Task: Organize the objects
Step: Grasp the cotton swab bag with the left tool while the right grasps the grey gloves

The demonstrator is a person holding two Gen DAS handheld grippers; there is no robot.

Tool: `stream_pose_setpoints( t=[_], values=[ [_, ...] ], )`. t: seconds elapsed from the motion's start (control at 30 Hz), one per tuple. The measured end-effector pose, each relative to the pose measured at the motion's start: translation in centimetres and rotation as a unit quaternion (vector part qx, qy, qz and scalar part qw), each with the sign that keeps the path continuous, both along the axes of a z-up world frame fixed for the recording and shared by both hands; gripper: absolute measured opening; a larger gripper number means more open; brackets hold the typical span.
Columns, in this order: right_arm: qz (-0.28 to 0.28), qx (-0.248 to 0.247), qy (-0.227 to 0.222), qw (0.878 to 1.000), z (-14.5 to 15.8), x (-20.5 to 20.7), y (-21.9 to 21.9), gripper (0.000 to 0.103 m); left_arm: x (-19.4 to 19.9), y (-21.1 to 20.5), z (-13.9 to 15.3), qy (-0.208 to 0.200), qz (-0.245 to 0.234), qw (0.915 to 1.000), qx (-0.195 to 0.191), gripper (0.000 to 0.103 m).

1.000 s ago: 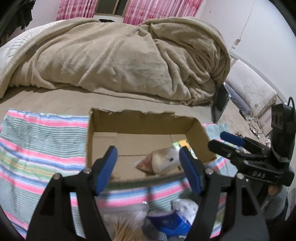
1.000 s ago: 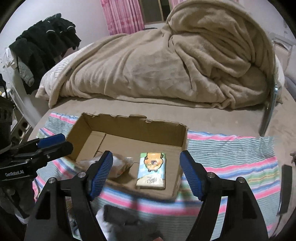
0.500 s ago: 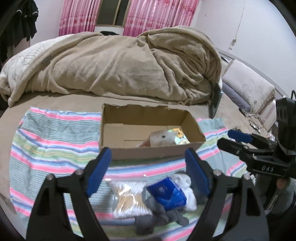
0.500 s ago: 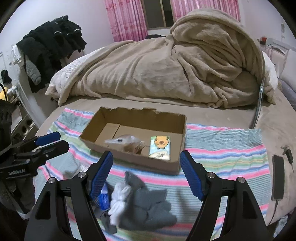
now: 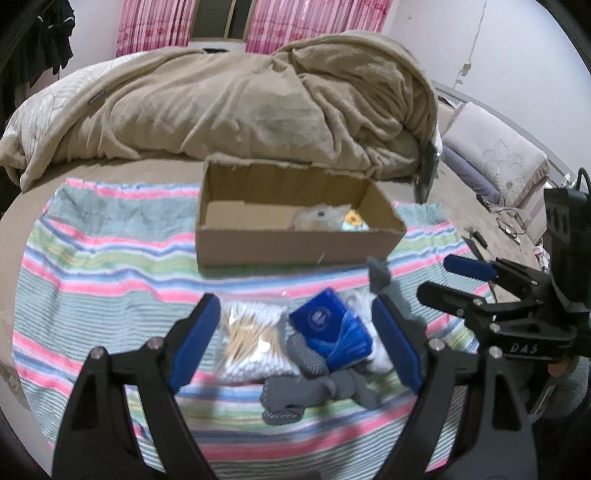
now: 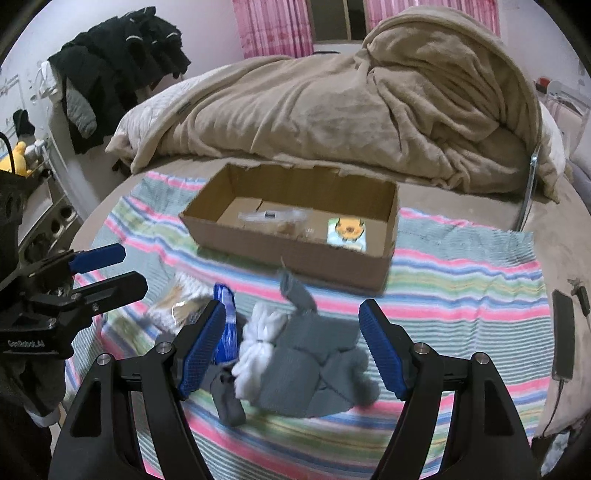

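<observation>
I am holding my left gripper [image 5: 297,341] and right gripper [image 6: 291,345] wide open and empty above the sock pile [image 6: 317,365]; the cardboard box [image 6: 295,254] is sitting just beyond it.

Rumpled beige blanket [image 5: 240,107], pink curtains [image 5: 155,26], perhaps a phone [image 6: 563,334].

A bed [image 6: 461,206] fills the room, its tan sheet bare at 3 o'clock. A rumpled beige blanket [image 5: 258,103] is heaped across it toward 12 o'clock. Behind the heap, pink curtains [image 5: 306,22] flank a dark window [image 6: 336,18]. Pale walls [image 5: 517,55] close in, cracked at 1 o'clock in the left view. Dark clothes [image 6: 118,74] hang at 10 o'clock in the right view, and a floral pillow [image 5: 498,158] lies at 3 o'clock.
</observation>
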State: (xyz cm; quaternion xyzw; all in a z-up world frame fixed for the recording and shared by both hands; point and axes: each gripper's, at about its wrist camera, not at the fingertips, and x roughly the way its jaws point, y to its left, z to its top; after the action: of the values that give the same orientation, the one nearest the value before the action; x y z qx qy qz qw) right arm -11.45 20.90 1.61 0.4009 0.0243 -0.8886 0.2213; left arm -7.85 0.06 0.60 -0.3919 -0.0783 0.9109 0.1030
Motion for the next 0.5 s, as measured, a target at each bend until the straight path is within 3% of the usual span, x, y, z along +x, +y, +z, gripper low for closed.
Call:
stream_pose_setpoints(
  t=[0.17, 0.5],
  values=[
    [0.003, 0.009, -0.013, 1.000, -1.6, -0.2, 0.0, 0.071, -0.1, -0.6, -1.8, -0.019, 0.008, 0.9998, -0.004, 0.085],
    [-0.003, 0.010, -0.040, 0.999, -4.0, -1.3, 0.6, 0.069, -1.4, -1.5, -5.0, -0.046, 0.023, 0.9985, -0.020, 0.085]
  ],
)
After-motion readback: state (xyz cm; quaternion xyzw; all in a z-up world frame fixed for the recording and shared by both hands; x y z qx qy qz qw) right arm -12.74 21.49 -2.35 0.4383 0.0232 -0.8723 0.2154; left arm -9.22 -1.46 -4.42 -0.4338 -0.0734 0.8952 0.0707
